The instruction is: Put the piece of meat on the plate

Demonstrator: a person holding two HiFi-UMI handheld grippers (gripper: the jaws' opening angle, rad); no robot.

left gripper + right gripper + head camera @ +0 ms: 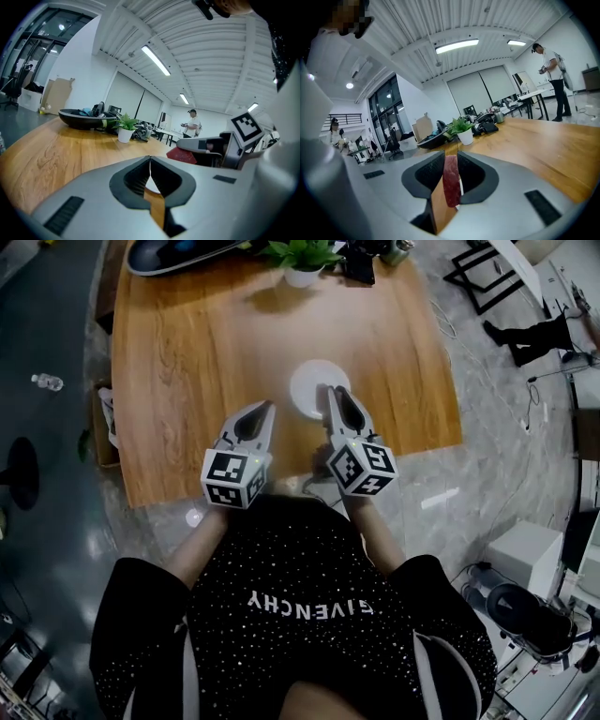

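A flat, dark red piece of meat (451,180) stands on edge between the jaws of my right gripper (451,158), which is shut on it. In the head view the right gripper (329,392) reaches over the near edge of the round white plate (317,381) on the wooden table (187,362); the meat is hidden there. From the left gripper view the meat (183,155) sticks out of the right gripper's tip. My left gripper (266,409) hovers just left of the plate, and its jaws (150,160) are shut with nothing between them.
A potted plant (302,259), a dark oval tray (178,251) and dark clutter (361,263) sit along the table's far edge. The table's near edge runs under both grippers. A person (191,124) stands far off in the room.
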